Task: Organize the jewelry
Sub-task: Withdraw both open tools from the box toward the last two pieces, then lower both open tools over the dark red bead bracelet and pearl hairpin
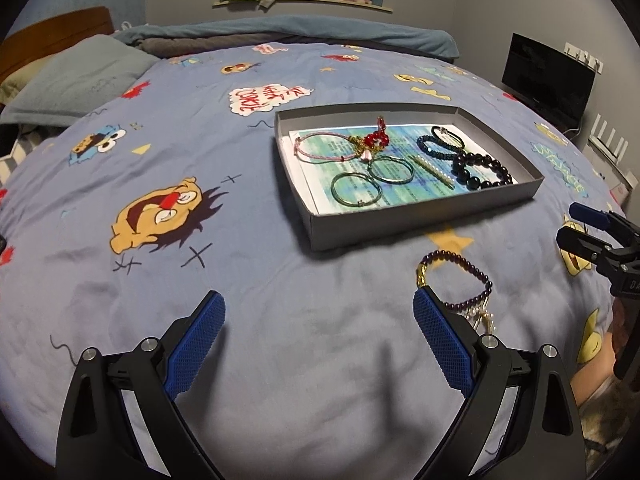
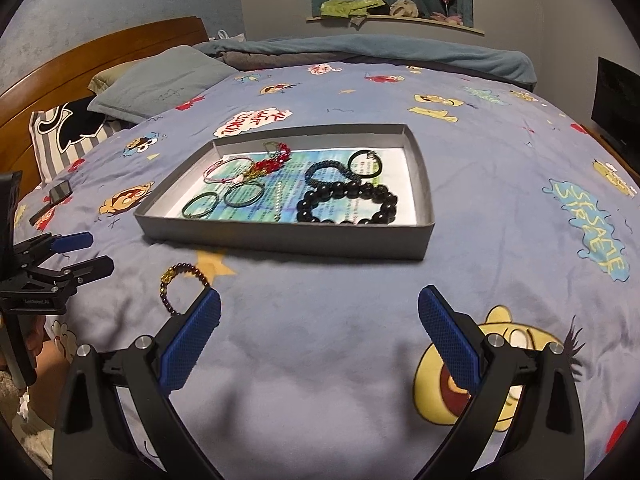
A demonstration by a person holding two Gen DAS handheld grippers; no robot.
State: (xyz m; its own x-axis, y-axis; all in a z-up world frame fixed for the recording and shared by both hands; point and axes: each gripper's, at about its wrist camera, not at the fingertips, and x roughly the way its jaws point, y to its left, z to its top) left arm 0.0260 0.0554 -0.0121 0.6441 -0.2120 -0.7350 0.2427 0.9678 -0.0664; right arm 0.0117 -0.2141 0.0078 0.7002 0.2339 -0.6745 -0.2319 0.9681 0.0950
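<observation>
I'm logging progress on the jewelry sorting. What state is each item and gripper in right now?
left gripper: open, empty, above the bedspread.
right gripper: open, empty.
purple bead bracelet: loose on the bedspread, outside the tray.
grey tray: open, no lid.
black bead bracelet: in the tray.
two green bangles: flat in the tray.
red bead piece: in the tray.

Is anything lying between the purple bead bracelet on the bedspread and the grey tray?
Nothing visible: only bare bedspread separates the purple bead bracelet from the grey tray; its near wall must be cleared.
</observation>
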